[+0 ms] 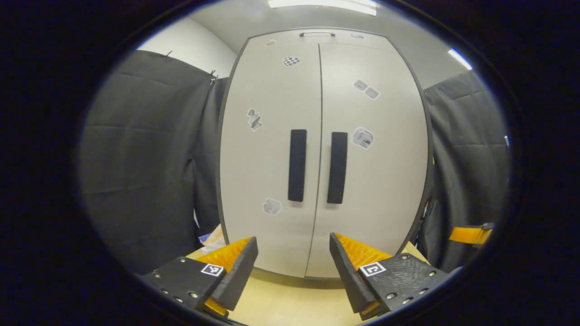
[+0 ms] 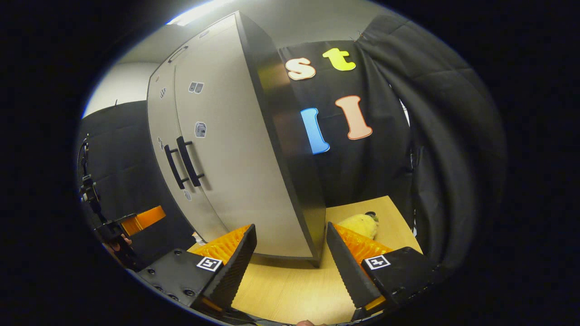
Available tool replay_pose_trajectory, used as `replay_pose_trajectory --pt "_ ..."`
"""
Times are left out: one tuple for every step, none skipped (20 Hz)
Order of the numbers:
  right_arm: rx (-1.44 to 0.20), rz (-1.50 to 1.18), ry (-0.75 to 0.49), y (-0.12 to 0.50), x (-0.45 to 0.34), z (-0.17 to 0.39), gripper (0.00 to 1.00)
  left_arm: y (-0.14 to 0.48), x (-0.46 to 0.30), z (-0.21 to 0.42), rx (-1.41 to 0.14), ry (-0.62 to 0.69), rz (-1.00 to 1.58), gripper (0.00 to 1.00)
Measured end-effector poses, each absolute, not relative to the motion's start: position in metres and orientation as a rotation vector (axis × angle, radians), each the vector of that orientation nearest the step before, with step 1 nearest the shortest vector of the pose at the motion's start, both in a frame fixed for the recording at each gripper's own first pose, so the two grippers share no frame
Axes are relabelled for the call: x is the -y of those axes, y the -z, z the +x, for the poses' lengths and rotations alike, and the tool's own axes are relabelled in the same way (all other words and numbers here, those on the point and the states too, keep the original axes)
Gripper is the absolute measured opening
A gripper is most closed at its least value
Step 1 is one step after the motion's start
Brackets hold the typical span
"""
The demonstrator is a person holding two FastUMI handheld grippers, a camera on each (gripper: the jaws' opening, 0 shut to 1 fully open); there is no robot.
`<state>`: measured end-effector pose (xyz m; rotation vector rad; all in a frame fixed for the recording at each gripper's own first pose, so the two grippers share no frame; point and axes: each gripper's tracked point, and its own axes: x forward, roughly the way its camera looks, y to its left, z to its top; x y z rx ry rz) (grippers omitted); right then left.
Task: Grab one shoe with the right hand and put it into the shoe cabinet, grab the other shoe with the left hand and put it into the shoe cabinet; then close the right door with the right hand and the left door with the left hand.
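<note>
The grey shoe cabinet (image 1: 272, 158) stands on the table straight ahead in the left gripper view. Both its doors are shut, the left door's black handle (image 1: 297, 165) and the right door's handle (image 1: 337, 167) side by side at the middle seam. My left gripper (image 1: 292, 240) is open a short way in front of the doors, nothing between its fingers. In the right gripper view the cabinet (image 2: 226, 149) is seen obliquely from its right corner. My right gripper (image 2: 290, 227) is open and empty near that corner. The left gripper (image 2: 136, 221) shows farther off, held by a hand.
The cabinet rests on a light wooden table (image 2: 290, 285). A yellow rounded object (image 2: 360, 225) lies on the table right of the cabinet. Some papers (image 1: 213, 237) lie by the cabinet's lower left corner. Black cloth walls (image 1: 136, 158) close in both sides.
</note>
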<state>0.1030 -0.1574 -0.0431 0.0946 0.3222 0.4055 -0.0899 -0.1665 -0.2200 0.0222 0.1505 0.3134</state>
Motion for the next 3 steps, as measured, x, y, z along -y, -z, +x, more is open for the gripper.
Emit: replay_pose_trajectory --pt "-0.332 0.095 -0.410 0.047 0.170 0.107 0.98 0.226 0.178 -0.095 -0.156 -0.330 0.026 0.95" --pt "-0.340 0.099 -0.412 0.050 0.181 0.111 0.98 0.231 0.189 -0.098 -0.161 -0.352 0.027 0.95" --pt "-0.342 0.106 -0.417 0.051 0.190 0.114 0.99 0.235 0.199 -0.099 -0.164 -0.369 0.021 0.95"
